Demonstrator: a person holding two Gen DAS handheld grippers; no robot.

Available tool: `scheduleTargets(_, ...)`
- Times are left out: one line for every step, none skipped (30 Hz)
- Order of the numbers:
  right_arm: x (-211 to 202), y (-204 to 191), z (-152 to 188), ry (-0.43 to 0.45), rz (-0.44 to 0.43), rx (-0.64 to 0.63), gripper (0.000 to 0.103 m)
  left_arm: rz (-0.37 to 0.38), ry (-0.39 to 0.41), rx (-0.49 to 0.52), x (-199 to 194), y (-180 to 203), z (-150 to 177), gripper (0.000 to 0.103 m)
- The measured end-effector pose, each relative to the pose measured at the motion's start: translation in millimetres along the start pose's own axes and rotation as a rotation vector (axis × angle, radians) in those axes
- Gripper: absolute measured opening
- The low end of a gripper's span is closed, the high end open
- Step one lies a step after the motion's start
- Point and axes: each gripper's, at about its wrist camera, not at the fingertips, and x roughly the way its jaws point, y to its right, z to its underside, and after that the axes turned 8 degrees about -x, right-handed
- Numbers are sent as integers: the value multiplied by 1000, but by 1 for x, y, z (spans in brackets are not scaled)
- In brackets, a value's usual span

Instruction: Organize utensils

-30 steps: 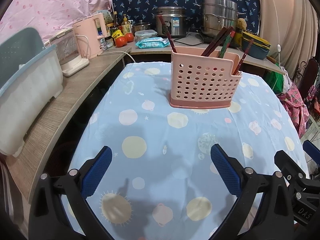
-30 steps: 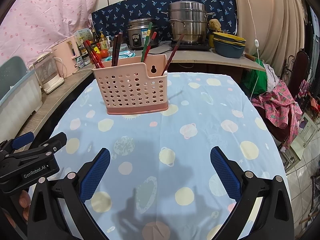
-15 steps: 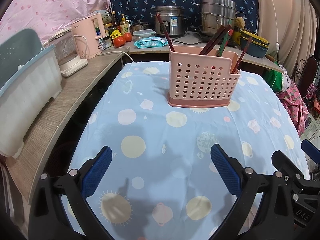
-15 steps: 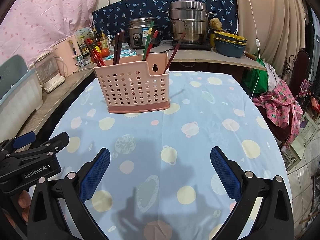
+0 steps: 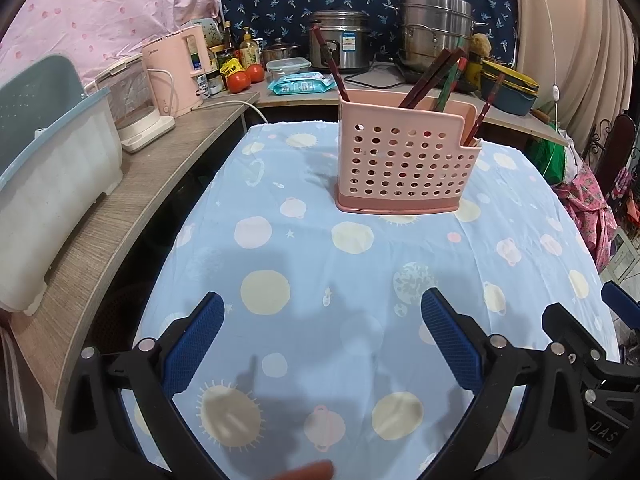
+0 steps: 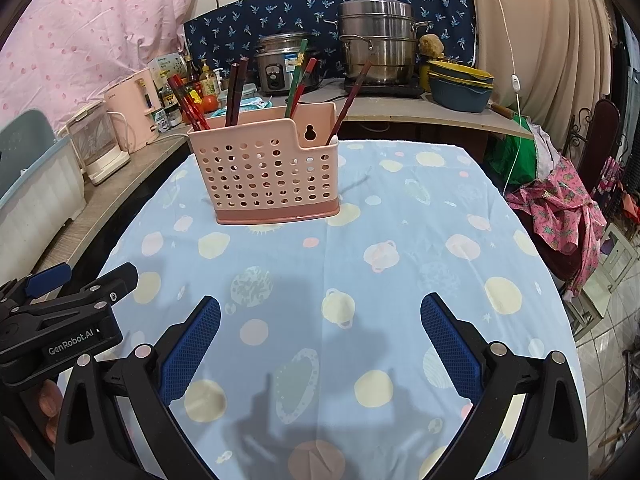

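A pink perforated utensil holder (image 5: 406,162) stands upright on the blue patterned tablecloth (image 5: 320,264), towards the far side; it also shows in the right wrist view (image 6: 266,174). Several red, brown and green chopsticks (image 5: 424,84) stick up out of it, also seen in the right wrist view (image 6: 298,78). My left gripper (image 5: 322,340) is open and empty, low over the near part of the cloth. My right gripper (image 6: 320,340) is open and empty beside it, to its right. Both are well short of the holder.
A wooden counter (image 5: 132,200) runs along the left with a white and blue bin (image 5: 48,184), a clear jug and a pink kettle (image 5: 176,68). Behind the table are a rice cooker (image 5: 340,46), a steel steamer pot (image 5: 434,28) and stacked bowls (image 6: 460,84). Clothes (image 6: 560,208) hang at the right.
Both grippers have edged slightly forward, so the holder looks a little nearer. Both stay open and empty.
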Motion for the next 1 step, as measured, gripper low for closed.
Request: scheduleTargets(0,0,1,-1,-1,1,96,1,-1,1,0,0,0,95)
